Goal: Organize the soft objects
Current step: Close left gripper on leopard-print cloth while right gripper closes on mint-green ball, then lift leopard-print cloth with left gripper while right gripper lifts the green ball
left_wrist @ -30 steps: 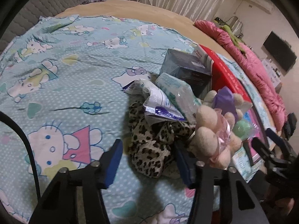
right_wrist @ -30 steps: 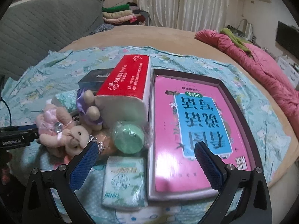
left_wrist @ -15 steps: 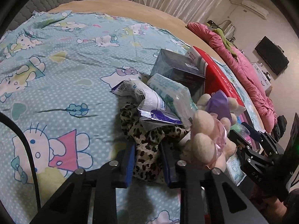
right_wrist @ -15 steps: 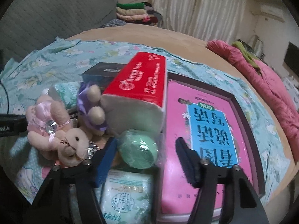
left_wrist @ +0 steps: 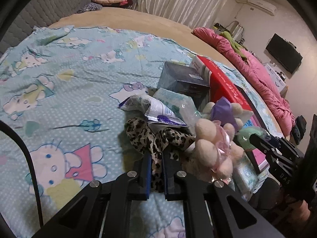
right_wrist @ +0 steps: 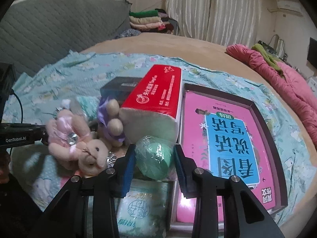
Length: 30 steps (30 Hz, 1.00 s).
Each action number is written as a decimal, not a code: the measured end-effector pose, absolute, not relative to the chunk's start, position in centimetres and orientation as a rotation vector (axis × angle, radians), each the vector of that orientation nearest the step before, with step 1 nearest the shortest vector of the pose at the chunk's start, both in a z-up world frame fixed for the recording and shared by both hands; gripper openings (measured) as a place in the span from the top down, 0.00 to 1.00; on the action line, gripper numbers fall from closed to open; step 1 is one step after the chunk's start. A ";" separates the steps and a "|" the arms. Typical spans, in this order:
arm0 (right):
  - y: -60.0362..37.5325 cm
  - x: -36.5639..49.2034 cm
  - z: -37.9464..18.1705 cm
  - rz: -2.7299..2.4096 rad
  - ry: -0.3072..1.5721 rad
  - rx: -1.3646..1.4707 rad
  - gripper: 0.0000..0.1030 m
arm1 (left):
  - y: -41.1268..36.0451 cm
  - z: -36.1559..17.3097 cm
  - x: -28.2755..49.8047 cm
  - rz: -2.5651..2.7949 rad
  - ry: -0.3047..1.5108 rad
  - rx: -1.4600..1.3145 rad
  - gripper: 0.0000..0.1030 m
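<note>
Left gripper [left_wrist: 156, 170] jaws pinch the leopard cloth [left_wrist: 158, 138]; right gripper [right_wrist: 154, 164] jaws clamp the green ball [right_wrist: 153, 162].

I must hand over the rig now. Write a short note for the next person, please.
Left gripper: shut on the leopard cloth.
Right gripper: shut on the wrapped green ball.
The plush rabbit, tissue packs and red tissue pack are piled on the bed sheet beside the tray.
Done: both grasps made. Left: lift both out, then sort the pile.
</note>
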State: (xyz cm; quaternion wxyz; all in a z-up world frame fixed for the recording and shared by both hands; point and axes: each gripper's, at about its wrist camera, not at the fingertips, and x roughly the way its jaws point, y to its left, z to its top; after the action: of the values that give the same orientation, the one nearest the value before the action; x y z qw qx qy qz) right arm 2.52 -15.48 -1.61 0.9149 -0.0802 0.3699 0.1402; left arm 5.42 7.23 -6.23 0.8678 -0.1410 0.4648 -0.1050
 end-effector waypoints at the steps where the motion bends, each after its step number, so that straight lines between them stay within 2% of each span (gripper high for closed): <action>1: -15.6 2.3 -1.4 0.297 0.757 -0.154 0.62 | 7.4 -6.1 5.1 -0.215 0.975 -0.301 0.91; 13: -16.3 0.2 1.0 0.350 0.704 -0.080 0.62 | 6.9 -1.7 1.2 -0.155 0.900 -0.254 0.91; 30: -18.0 -1.3 3.4 0.356 0.639 -0.010 0.62 | 7.6 1.1 -1.2 -0.087 0.859 -0.249 0.91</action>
State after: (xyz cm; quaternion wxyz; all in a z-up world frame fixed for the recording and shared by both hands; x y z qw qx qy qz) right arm -1.27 -18.04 3.35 0.9339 -0.0050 0.3122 0.1739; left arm -1.24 7.64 1.14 0.9007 -0.1205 0.4153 -0.0419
